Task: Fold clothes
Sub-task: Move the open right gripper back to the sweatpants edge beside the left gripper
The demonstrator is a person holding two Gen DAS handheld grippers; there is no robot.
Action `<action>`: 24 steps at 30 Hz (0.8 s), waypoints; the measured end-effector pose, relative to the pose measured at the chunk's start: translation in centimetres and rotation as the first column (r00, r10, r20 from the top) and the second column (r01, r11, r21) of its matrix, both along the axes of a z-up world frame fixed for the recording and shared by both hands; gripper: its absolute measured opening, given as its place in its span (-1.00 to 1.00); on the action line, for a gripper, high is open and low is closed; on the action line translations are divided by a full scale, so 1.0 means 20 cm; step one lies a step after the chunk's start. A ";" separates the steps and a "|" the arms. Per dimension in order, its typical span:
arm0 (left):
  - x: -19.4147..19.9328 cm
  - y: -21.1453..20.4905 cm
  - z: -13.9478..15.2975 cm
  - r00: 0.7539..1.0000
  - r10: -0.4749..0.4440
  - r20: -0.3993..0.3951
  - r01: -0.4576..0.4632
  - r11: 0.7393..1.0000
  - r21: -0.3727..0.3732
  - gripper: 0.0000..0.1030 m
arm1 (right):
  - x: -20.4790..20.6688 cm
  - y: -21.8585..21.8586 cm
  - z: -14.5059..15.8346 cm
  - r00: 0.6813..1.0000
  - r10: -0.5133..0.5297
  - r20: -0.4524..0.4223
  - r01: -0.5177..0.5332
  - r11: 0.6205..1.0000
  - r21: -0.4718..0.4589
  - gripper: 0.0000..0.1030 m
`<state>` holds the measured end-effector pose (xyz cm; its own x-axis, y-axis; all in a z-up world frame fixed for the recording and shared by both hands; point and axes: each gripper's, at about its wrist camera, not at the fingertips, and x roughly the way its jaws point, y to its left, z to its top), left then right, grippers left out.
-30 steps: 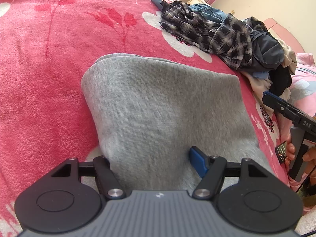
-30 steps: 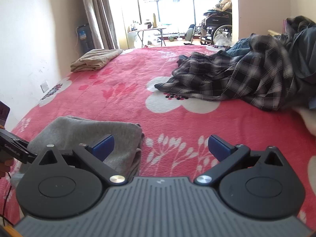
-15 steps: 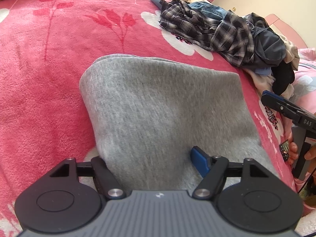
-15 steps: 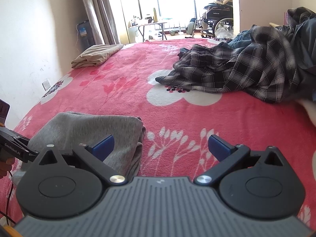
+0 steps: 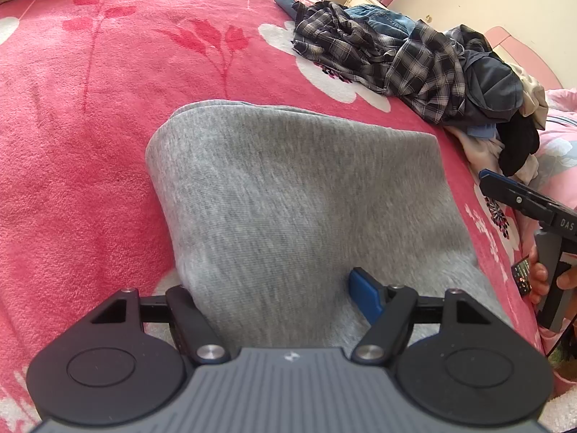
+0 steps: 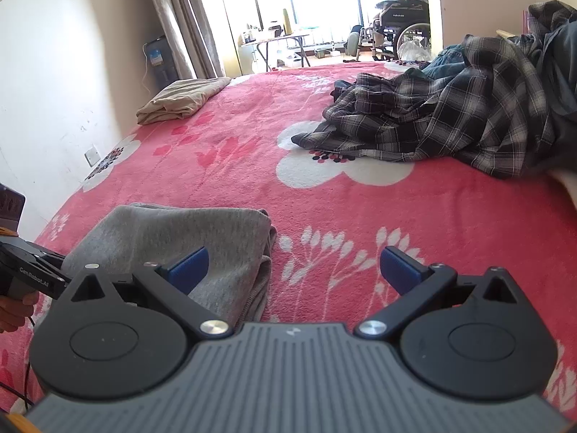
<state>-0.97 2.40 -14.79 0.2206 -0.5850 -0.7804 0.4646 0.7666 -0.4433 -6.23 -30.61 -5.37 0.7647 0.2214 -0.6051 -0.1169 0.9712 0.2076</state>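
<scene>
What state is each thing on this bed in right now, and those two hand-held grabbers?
Grey garment: folded, lying flat.
Plaid shirt: crumpled, unfolded, in the pile.
Beige cloth: folded, at the bed's far corner.
Left gripper: fingers open, astride the grey garment's near edge.
Right gripper: fingers open, holding nothing.

A folded grey garment (image 5: 303,195) lies flat on the bed (unfolded plaid shirt (image 6: 432,115) well apart).

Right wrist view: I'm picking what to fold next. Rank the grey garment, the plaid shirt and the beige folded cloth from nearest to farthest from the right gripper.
1. Grey garment: just ahead-left of the right gripper.
2. Plaid shirt: mid-bed, right.
3. Beige folded cloth: far left edge, by the wall.
</scene>
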 end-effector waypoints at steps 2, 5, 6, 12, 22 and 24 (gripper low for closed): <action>0.00 0.00 0.00 1.000 0.001 0.000 -0.001 1.000 0.000 0.41 | 0.00 0.00 0.00 1.000 -0.003 -0.005 0.003 1.000 0.005 0.98; 0.00 0.00 0.00 1.000 0.000 0.000 0.000 1.000 0.000 0.41 | 0.00 -0.01 0.00 1.000 -0.008 -0.013 0.008 1.000 0.005 0.98; 0.00 0.00 0.00 1.000 -0.001 0.000 0.001 1.000 0.000 0.41 | 0.00 -0.01 0.00 1.000 -0.009 -0.015 0.009 1.000 0.006 0.98; 0.00 0.00 0.00 1.000 -0.002 0.000 0.002 1.000 -0.001 0.41 | 0.00 -0.01 0.00 1.000 -0.016 -0.023 0.017 1.000 0.015 0.98; 0.00 0.00 0.00 1.000 -0.002 0.001 0.002 1.000 -0.001 0.42 | 0.01 -0.02 0.00 0.999 -0.013 -0.033 0.013 1.000 0.021 0.98; 0.00 0.00 0.00 1.000 -0.002 0.001 0.002 1.000 -0.001 0.42 | 0.01 -0.02 0.00 0.999 -0.013 -0.036 0.014 1.000 0.024 0.98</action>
